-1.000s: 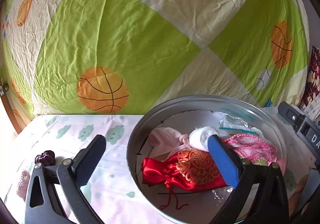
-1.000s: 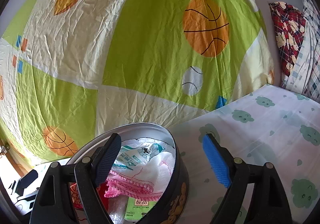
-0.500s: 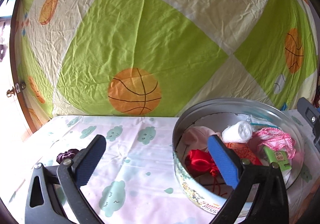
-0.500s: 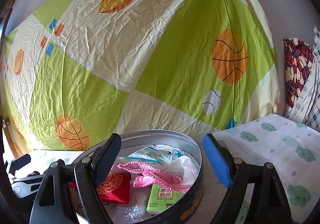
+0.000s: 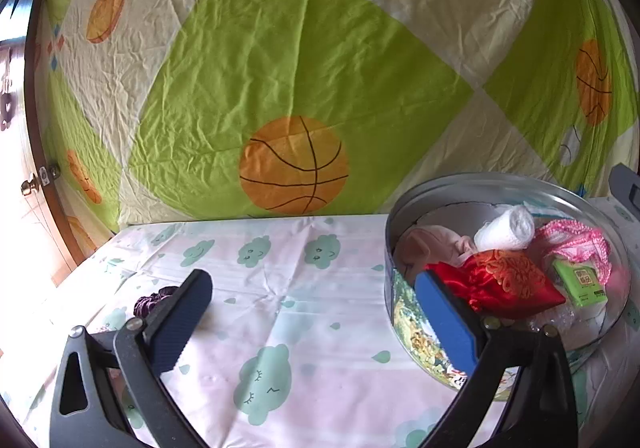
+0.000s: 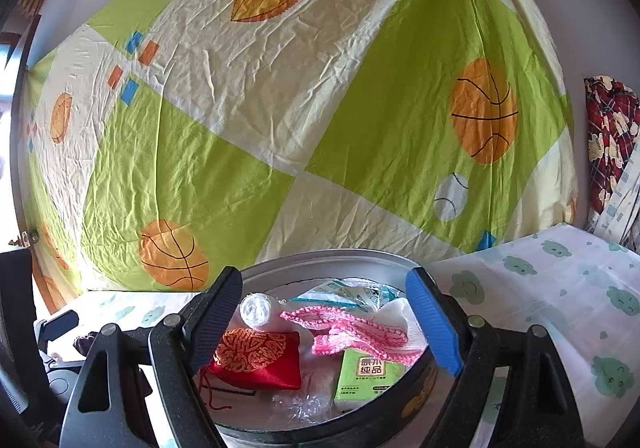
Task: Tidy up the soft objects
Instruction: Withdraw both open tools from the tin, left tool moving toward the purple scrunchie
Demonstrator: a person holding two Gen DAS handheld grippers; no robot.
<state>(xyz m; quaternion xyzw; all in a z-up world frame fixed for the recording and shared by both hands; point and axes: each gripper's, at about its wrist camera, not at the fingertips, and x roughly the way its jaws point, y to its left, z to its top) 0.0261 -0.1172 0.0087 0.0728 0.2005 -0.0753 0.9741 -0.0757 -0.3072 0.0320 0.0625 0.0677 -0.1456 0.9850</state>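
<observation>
Left gripper [image 5: 316, 324] swung left off tin [image 5: 404, 288] | scrunchie [image 5: 154, 300] near | both grippers' fingers spread, empty

The right hand-held gripper [image 6: 326, 322] is wide open above a round tin [image 6: 340, 260] on the bed [image 6: 560, 288]. Inside the tin lie a red pouch [image 6: 260, 360], a pink knitted thing [image 6: 356, 332], a green tissue pack [image 6: 366, 376] and a white roll [image 6: 258, 308]. A big sheet with basketballs [image 6: 280, 108] hangs behind.

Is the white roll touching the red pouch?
Cannot tell. In the left wrist view the roll overlaps the pouch's top edge; in the right wrist view they sit very close, with no plain contact or gap.
</observation>
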